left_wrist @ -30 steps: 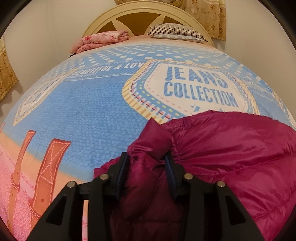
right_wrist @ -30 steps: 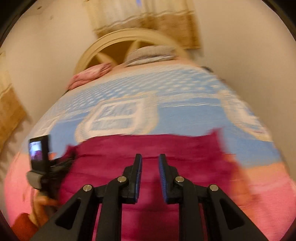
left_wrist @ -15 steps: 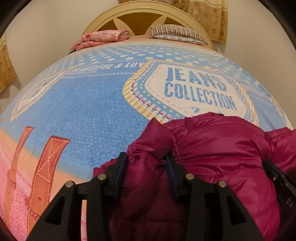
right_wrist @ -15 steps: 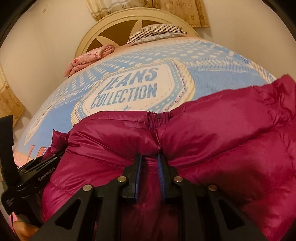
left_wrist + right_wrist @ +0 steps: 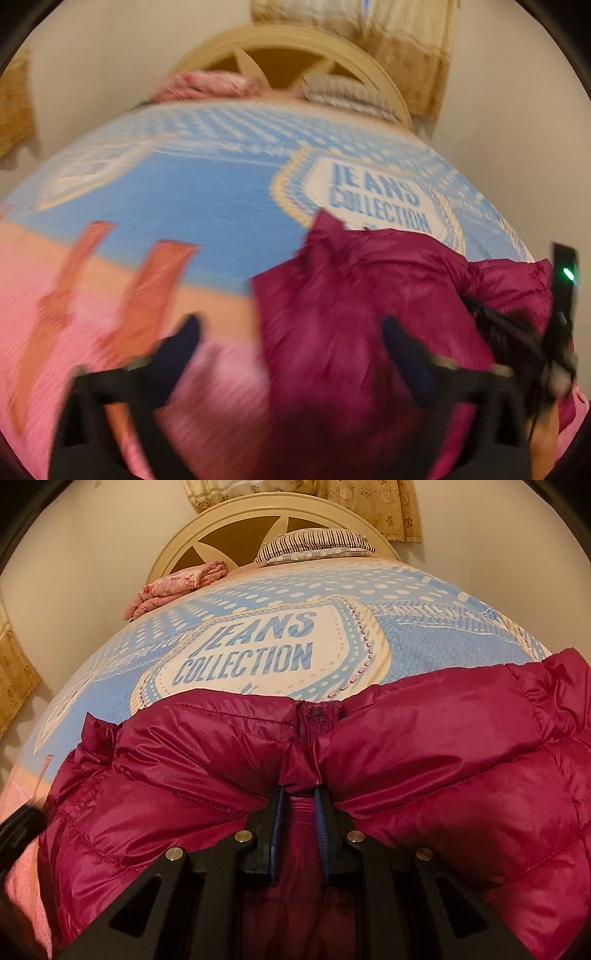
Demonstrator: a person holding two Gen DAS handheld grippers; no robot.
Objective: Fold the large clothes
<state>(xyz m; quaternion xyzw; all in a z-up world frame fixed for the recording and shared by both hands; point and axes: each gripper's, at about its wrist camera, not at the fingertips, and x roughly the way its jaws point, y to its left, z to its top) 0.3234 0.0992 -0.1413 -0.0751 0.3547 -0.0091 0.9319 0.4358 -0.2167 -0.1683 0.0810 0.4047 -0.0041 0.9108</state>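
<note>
Spread across the bed (image 5: 424,635), your jacket (image 5: 443,760) lies folded while your right gripper (image 5: 298,794) pinches its zipper seam (apparently anchoring it) and your left gripper (image 5: 288,332), jaws just sprung wide, releases the fabric.

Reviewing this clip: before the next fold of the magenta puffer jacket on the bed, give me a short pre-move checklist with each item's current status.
1. Right gripper clamped on the jacket beside the zipper: ok, fabric is pinched between its pads.
2. Left gripper free of the jacket: ok, its jaws have just been opening and stand wide; jacket fabric lies between them, unpinched.
3. Jacket lying flat: not ok, it is bunched and puffed.
4. Bedspread beyond the jacket bare for folding: ok.
5. Pillow and folded pink blanket apart from the jacket: ok, both at the headboard.
6. Left view sharp enough to aim: not ok, blurred.
</note>
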